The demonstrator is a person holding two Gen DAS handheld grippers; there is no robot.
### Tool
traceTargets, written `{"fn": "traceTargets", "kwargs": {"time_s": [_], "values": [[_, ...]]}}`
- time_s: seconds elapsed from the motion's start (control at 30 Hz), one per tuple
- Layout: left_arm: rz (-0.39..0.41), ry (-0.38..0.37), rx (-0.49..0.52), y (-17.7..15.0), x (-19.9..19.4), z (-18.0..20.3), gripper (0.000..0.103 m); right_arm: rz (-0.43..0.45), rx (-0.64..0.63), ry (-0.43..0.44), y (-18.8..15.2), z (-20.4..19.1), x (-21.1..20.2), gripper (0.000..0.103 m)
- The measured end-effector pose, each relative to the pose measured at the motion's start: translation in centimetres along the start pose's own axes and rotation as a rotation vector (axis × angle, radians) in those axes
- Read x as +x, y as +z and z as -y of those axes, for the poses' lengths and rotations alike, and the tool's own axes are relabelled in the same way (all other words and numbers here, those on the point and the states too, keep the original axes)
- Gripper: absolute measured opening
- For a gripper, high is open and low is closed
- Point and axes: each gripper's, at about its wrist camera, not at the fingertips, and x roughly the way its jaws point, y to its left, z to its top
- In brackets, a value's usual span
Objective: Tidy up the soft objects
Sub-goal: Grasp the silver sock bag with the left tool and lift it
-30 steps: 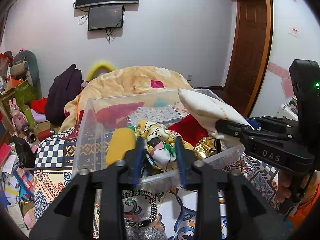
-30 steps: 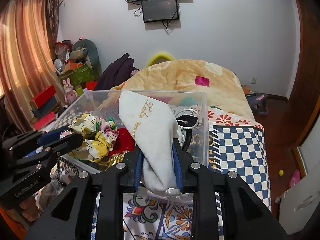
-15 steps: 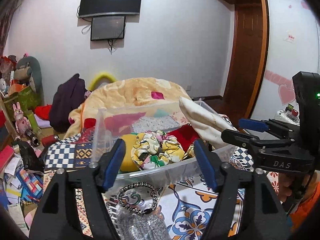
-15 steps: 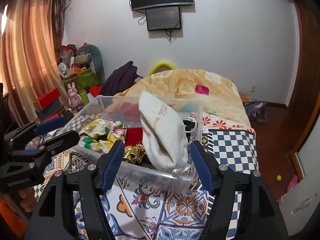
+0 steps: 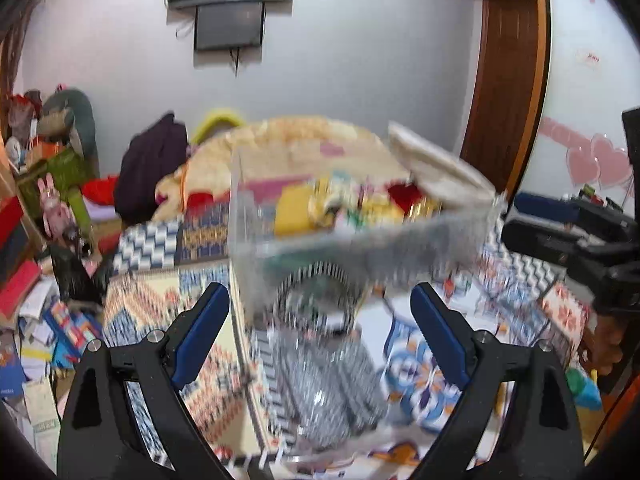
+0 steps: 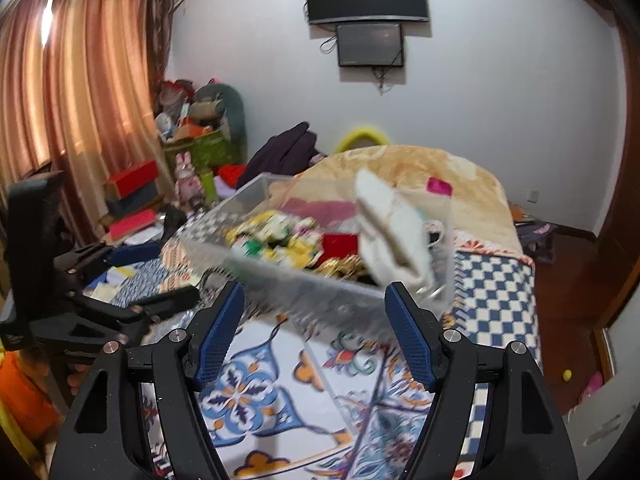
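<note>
With both tools spread wide and empty, left tool (image 5: 320,312) and right tool (image 6: 314,320) hang before the clear bin (image 6: 320,280) on the bed, cream cloth (image 6: 394,232) inside it. Judging: between items; next needs a loose one, maybe the beaded ring (image 5: 316,296).

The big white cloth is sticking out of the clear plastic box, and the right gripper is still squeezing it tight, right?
Not quite. The big white cloth does stick out of the clear plastic box, but the right gripper is open and empty, away from the cloth. The right wrist view shows it.
</note>
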Motion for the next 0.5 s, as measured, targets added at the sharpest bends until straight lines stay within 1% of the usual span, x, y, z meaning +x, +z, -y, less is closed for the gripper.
{"fn": "traceTargets", "kwargs": {"time_s": [0.07,0.17,0.33,0.37,0.43,0.5], "values": [[-0.044,-0.003,-0.006,-1.1,0.8,-0.2,0.093,-0.022,-0.014,0.003,-0.7,-0.4,0.5,0.07],[-0.087,-0.015,-0.022,-2.2,1.5,-0.4,0.093,-0.051,-0.016,0.017,-1.4,-0.6,1.2,0.07],[-0.114,-0.004,0.007,-3.6,2.1,0.3,0.092,-0.091,-0.008,0.032,-2.3,-1.0,1.9,0.07],[-0.115,-0.005,0.019,-3.8,2.1,0.6,0.09,-0.098,-0.006,0.039,-2.4,-1.2,2.1,0.07],[-0.123,-0.013,0.033,-4.2,2.1,1.0,0.075,-0.111,0.0,0.055,-2.5,-1.4,2.5,0.07],[-0.138,-0.038,0.026,-4.6,2.1,1.1,0.068,-0.127,-0.003,0.067,-2.5,-1.8,3.0,0.07]]}}
